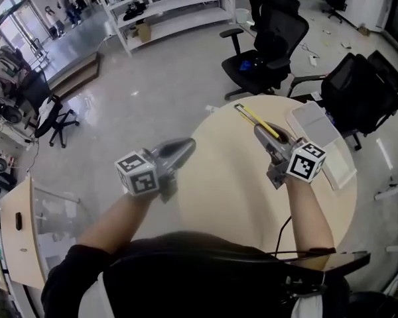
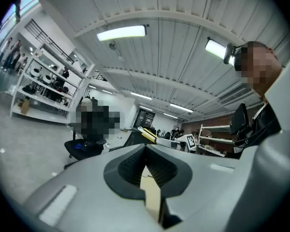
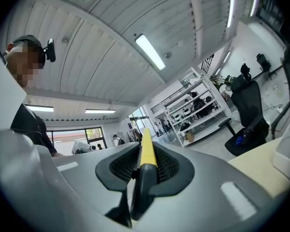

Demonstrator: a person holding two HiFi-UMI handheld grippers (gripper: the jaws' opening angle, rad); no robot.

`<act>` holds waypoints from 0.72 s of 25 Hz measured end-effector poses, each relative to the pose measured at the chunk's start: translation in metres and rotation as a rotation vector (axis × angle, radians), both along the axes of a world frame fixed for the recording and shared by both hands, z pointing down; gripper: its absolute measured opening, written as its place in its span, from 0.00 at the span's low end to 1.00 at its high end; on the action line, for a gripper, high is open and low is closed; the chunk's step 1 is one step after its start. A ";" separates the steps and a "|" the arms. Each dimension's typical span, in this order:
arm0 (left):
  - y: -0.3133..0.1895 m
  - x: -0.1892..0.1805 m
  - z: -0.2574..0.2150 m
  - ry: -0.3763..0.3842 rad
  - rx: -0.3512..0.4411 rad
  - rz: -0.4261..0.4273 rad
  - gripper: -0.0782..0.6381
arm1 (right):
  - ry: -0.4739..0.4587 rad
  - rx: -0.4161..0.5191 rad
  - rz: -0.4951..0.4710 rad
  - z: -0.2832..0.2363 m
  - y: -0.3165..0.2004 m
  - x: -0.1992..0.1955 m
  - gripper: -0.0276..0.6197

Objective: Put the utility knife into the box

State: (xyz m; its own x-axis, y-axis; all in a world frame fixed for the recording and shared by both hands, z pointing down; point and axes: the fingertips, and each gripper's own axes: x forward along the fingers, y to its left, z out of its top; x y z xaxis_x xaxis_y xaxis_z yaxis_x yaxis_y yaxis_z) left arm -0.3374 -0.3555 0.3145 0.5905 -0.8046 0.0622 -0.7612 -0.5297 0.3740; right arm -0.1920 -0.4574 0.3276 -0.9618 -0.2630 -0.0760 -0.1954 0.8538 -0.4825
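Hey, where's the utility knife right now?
The utility knife is right of centre in the head view, clamped in the right gripper over the round table, jutting toward its far edge, just left of the white box.

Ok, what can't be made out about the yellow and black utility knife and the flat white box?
- Utility knife: whether the blade is out. It is too small in the head view and foreshortened in the right gripper view.
- White box: its inside. It is partly behind the right gripper in the head view and cut by the right gripper view's edge.
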 end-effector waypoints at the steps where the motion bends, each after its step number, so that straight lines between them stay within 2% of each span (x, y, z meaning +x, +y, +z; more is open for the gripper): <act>1: -0.013 0.016 0.003 -0.013 -0.002 0.012 0.11 | 0.000 0.001 0.015 0.004 -0.011 0.017 0.18; 7: -0.082 0.100 0.021 -0.017 -0.026 0.071 0.11 | 0.005 -0.016 0.136 0.032 -0.072 0.117 0.18; 11: -0.115 0.158 0.034 -0.026 -0.042 0.145 0.11 | 0.012 -0.049 0.234 0.053 -0.103 0.183 0.18; 18: -0.164 0.235 0.057 -0.052 -0.046 0.233 0.11 | 0.039 -0.078 0.353 0.085 -0.141 0.270 0.18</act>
